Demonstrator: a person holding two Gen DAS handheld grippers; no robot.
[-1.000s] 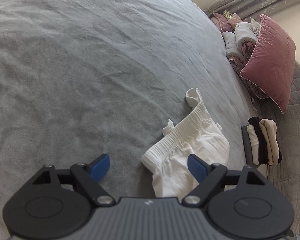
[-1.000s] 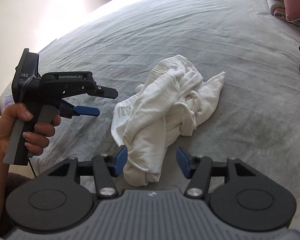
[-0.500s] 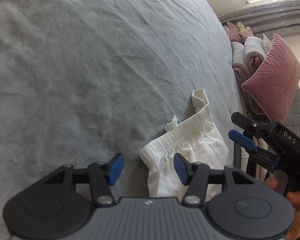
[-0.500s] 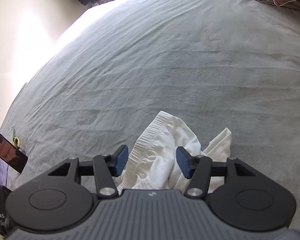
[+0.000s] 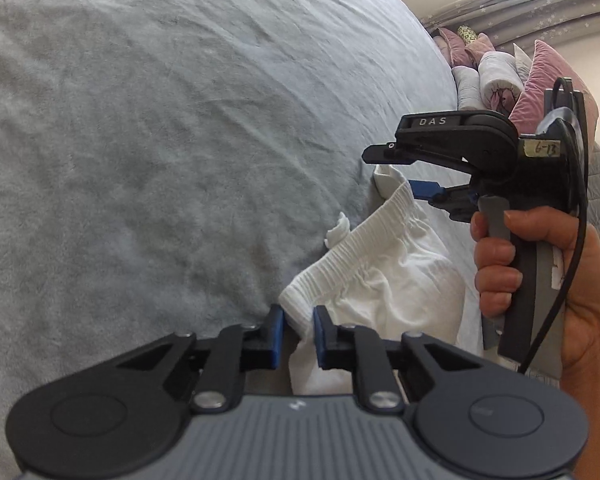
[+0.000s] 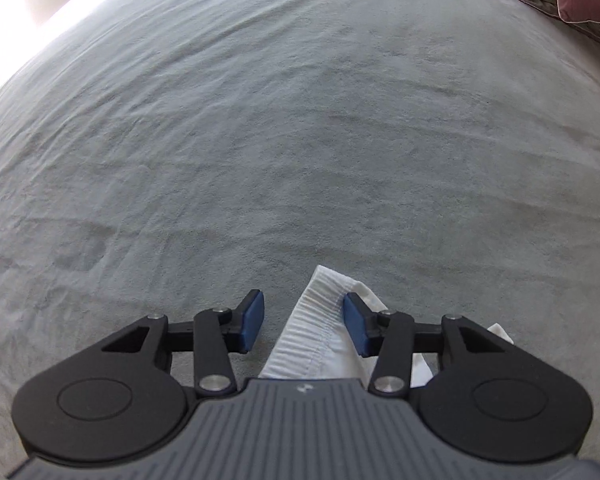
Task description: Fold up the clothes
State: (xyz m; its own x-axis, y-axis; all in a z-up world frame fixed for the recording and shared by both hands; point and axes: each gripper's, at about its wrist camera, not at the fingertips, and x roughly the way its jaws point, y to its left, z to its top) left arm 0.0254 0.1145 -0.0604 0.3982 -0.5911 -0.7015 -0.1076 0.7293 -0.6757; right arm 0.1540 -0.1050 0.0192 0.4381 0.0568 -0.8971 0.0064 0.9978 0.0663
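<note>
On the grey bed (image 5: 160,128) lies a crumpled white garment (image 5: 384,280), its ribbed waistband turned up. Left tongs (image 5: 296,336) have narrowed to a small gap around the near corner of that waistband, blue pads just beside the cloth on each side (whether they truly pinch it I cannot tell). Right tongs (image 6: 304,326) stand wide apart, the far waistband end lying between them and touching the right pad only. A hand (image 5: 540,268) grips the right handle. Pink pillows (image 5: 540,80) sit at the headboard end.
</note>
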